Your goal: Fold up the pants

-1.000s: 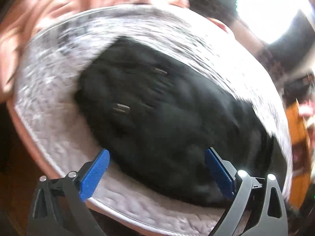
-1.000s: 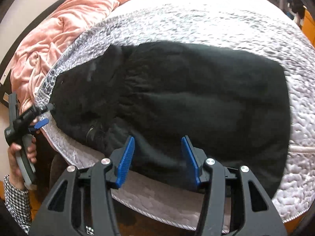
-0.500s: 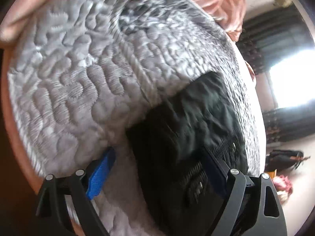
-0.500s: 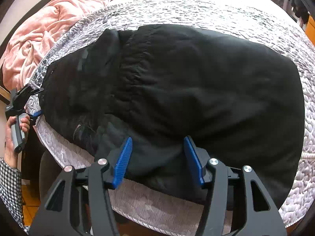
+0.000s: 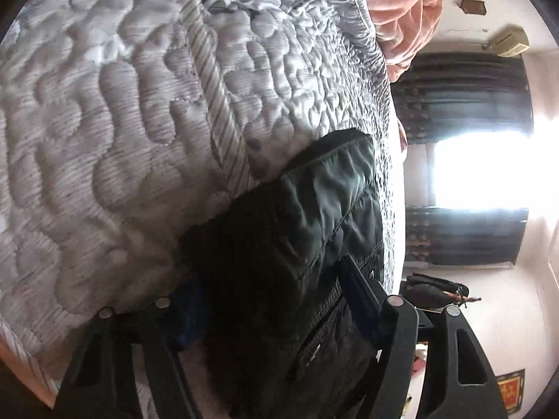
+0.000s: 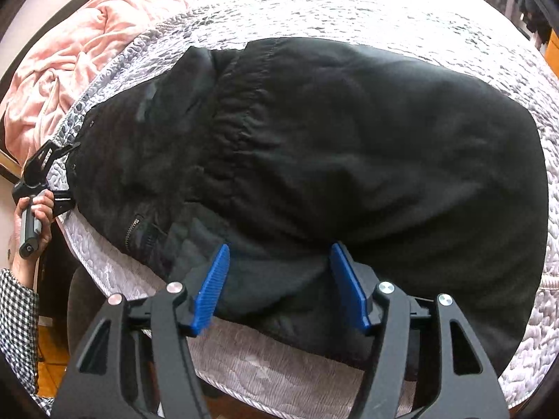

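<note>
Black pants point(image 6: 332, 160) lie folded over on a grey quilted mattress point(image 6: 349, 10). My right gripper point(image 6: 279, 279) is open, its blue pads straddling the near edge of the pants. My left gripper point(image 5: 272, 300) is open around the waistband corner of the pants point(image 5: 297, 230), with cloth between its fingers; the left pad is mostly hidden by cloth. The left gripper also shows in the right wrist view point(image 6: 61, 174) at the pants' left end, with the jaws around the corner.
A pink blanket point(image 6: 87, 35) is bunched at the far left of the bed. The mattress edge point(image 6: 244, 366) runs close under my right gripper. A bright window and dark curtains point(image 5: 471, 104) stand beyond the bed.
My left gripper swung from above the pants down to the mattress edge and closed in around the waistband corner. My right gripper moved forward onto the pants' near edge.
</note>
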A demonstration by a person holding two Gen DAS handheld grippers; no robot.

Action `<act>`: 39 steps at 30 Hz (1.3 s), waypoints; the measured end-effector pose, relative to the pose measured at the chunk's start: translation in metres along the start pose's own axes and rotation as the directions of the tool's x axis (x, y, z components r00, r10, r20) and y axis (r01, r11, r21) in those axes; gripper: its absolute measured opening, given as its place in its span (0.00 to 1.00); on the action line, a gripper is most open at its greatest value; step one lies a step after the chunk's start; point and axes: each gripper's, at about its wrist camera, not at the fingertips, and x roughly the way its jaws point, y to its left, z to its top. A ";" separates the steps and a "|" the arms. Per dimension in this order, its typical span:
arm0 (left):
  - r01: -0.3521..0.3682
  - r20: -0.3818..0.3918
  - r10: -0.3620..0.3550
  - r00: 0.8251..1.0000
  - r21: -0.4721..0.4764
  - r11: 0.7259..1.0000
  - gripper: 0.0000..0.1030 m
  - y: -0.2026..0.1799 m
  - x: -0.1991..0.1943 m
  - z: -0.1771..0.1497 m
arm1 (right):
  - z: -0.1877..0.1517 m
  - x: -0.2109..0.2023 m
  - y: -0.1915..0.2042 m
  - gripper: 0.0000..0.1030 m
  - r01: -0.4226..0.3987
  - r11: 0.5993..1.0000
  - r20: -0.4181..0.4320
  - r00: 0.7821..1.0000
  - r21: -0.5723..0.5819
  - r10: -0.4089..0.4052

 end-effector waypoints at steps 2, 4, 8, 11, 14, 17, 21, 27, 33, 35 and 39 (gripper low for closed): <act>-0.036 0.012 0.036 0.999 0.017 0.999 0.64 -0.007 0.000 -0.003 | 0.000 0.001 0.001 0.60 0.000 1.000 0.000 1.000 -0.004 0.000; -0.063 0.021 0.063 0.998 0.030 0.998 0.51 -0.011 0.000 -0.005 | 0.001 0.002 0.001 0.60 0.000 1.000 0.000 1.000 -0.004 0.000; -0.034 0.039 0.033 0.999 0.039 0.999 0.37 -0.020 -0.003 -0.004 | 0.000 0.002 0.000 0.61 -0.004 1.000 0.004 1.000 -0.004 0.005; -0.039 0.071 0.035 0.997 0.063 0.997 0.31 -0.033 -0.003 -0.004 | -0.001 0.002 -0.001 0.63 -0.016 1.000 0.008 1.000 0.000 0.016; -0.030 0.102 0.019 0.995 0.103 0.994 0.28 -0.049 -0.010 -0.009 | -0.002 0.002 -0.003 0.66 -0.036 0.999 0.009 0.999 0.007 0.035; -0.004 0.128 -0.020 0.992 0.179 0.984 0.27 -0.070 -0.022 -0.022 | -0.002 0.001 -0.002 0.67 -0.029 1.000 0.010 1.000 0.000 0.029; 0.051 0.135 -0.098 0.986 0.318 0.947 0.26 -0.112 -0.031 -0.041 | -0.004 -0.007 -0.005 0.65 -0.056 0.998 0.033 0.998 0.032 0.055; 0.070 0.088 -0.148 0.985 0.581 0.811 0.26 -0.187 -0.032 -0.102 | -0.007 -0.033 -0.024 0.64 -0.081 0.992 0.099 0.992 0.096 0.071; 0.073 0.011 -0.120 0.993 0.739 0.669 0.26 -0.226 -0.027 -0.181 | -0.015 -0.055 -0.043 0.65 -0.029 0.992 0.146 0.989 0.123 0.011; 0.080 -0.016 -0.107 0.994 0.774 0.628 0.26 -0.233 -0.021 -0.206 | -0.019 -0.060 -0.050 0.64 -0.016 0.991 0.153 0.988 0.136 -0.005; 0.085 -0.059 -0.065 0.996 0.837 0.540 0.26 -0.243 -0.003 -0.245 | -0.026 -0.064 -0.062 0.65 -0.018 0.985 0.162 0.987 0.170 -0.010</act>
